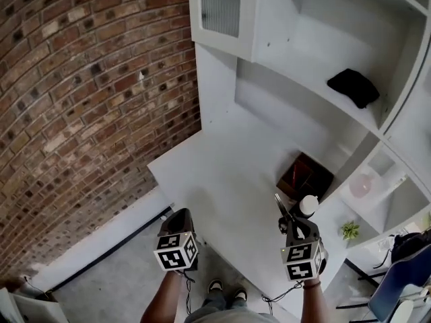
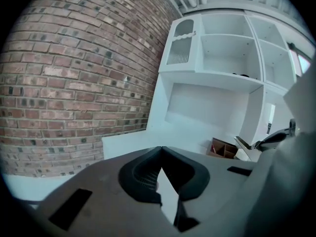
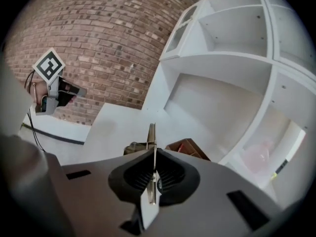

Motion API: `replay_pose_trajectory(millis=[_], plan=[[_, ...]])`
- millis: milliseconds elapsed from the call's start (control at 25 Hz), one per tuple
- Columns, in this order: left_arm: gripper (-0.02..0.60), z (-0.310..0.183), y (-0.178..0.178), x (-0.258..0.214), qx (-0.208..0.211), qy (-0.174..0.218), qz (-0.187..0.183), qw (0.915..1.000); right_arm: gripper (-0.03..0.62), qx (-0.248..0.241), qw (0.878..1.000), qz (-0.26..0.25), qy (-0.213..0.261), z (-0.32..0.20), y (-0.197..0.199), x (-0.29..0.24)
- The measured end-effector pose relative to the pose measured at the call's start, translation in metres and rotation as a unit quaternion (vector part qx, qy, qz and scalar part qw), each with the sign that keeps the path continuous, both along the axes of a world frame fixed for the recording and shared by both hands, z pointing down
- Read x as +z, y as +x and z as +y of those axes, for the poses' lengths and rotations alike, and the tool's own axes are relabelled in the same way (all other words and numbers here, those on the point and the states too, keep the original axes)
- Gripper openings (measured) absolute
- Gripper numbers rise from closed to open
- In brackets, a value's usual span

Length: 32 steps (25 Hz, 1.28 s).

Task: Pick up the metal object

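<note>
My right gripper (image 1: pixel 291 225) is shut on a thin flat metal object (image 1: pixel 281 206) and holds it above the right end of the white table (image 1: pixel 222 180). In the right gripper view the metal strip (image 3: pixel 151 137) stands edge-on between the dark pads (image 3: pixel 170 174) and sticks out past them. From the left gripper view, the metal object (image 2: pixel 245 143) shows at the far right, held in the other tool. My left gripper (image 1: pixel 179 215) hovers off the table's near-left edge, its jaws closed on nothing; their tips meet in its own view (image 2: pixel 160 149).
A brown compartment box (image 1: pixel 306 175) and a white bottle (image 1: pixel 308 205) sit on the table just beyond the right gripper. White shelving rises behind, with a black cloth (image 1: pixel 353 86), a pink object (image 1: pixel 360 186) and a small plant (image 1: pixel 349 231). A brick wall (image 1: pixel 87 99) lies left.
</note>
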<state>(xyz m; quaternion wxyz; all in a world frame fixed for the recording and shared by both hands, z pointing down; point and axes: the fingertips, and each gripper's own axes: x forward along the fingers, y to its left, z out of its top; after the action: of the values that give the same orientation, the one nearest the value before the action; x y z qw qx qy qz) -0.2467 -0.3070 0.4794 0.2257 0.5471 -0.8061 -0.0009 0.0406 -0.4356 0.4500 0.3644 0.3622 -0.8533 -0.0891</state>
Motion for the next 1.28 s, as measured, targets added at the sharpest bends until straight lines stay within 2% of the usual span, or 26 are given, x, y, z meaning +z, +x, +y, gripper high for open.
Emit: replay_pose_trajectory(millis=[240,360,440,600,720,840,1040,1280], plan=[[0.012,-0.047,0.043,-0.054,0.080,0.047,-0.029,0.9953,0.006,0.059,0.995,-0.074,0.039,0.003,0.044,-0.050],[0.012,-0.068,0.070,-0.071,0.119,0.061,-0.040,0.9903,0.006,0.115,0.985,-0.112,0.066,0.002,0.076,-0.069],[0.012,-0.080,0.087,-0.080,0.141,0.069,-0.046,0.9866,0.006,0.156,0.972,-0.156,0.077,0.002,0.099,-0.078],[0.012,-0.098,0.119,-0.089,0.176,0.078,-0.051,0.9798,0.006,0.226,0.938,-0.249,0.088,0.006,0.142,-0.085],[0.012,-0.106,0.139,-0.089,0.198,0.078,-0.054,0.9757,0.006,0.263,0.915,-0.290,0.097,0.010,0.167,-0.085],[0.012,-0.111,0.154,-0.088,0.213,0.076,-0.054,0.9726,0.006,0.286,0.900,-0.312,0.103,0.014,0.187,-0.084],[0.012,-0.116,0.170,-0.086,0.228,0.075,-0.053,0.9694,0.006,0.304,0.891,-0.323,0.103,0.019,0.202,-0.081],[0.012,-0.117,0.177,-0.083,0.234,0.074,-0.049,0.9682,0.006,0.303,0.891,-0.319,0.106,0.022,0.206,-0.084]])
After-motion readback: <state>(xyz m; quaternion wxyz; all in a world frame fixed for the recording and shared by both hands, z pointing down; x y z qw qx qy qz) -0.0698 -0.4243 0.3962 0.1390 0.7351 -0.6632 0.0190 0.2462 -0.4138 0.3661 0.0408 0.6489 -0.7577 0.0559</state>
